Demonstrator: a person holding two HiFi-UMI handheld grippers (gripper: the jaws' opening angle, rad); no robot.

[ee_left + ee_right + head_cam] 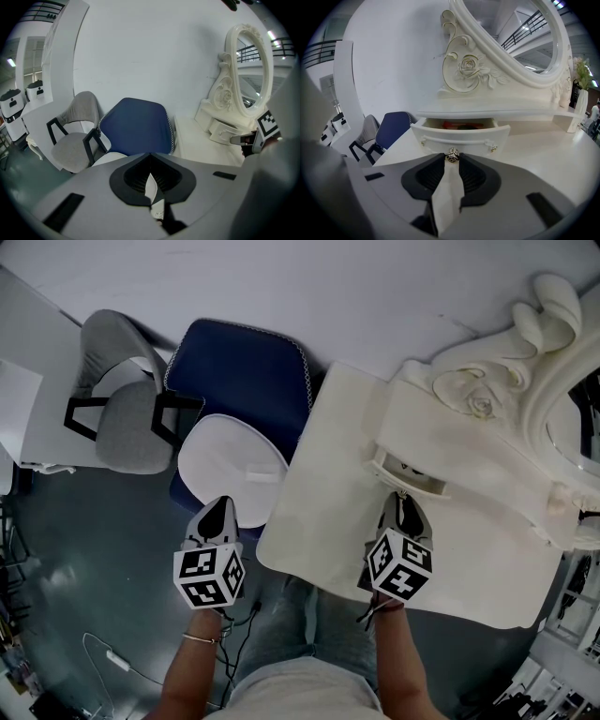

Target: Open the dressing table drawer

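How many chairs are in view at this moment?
2. A grey chair with black armrests stands at far left; a blue chair with a white seat stands between it and the dressing table. Others may be out of frame.

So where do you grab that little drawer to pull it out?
By the small round knob at the middle of the drawer front. Come straight from the front, one jaw each side: it sticks out toward you, and the drawer slides that way.

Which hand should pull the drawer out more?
Right. On the right gripper the jaws pinch the knob of the part-open drawer. The left gripper hangs shut over the blue chair, away from the drawer.
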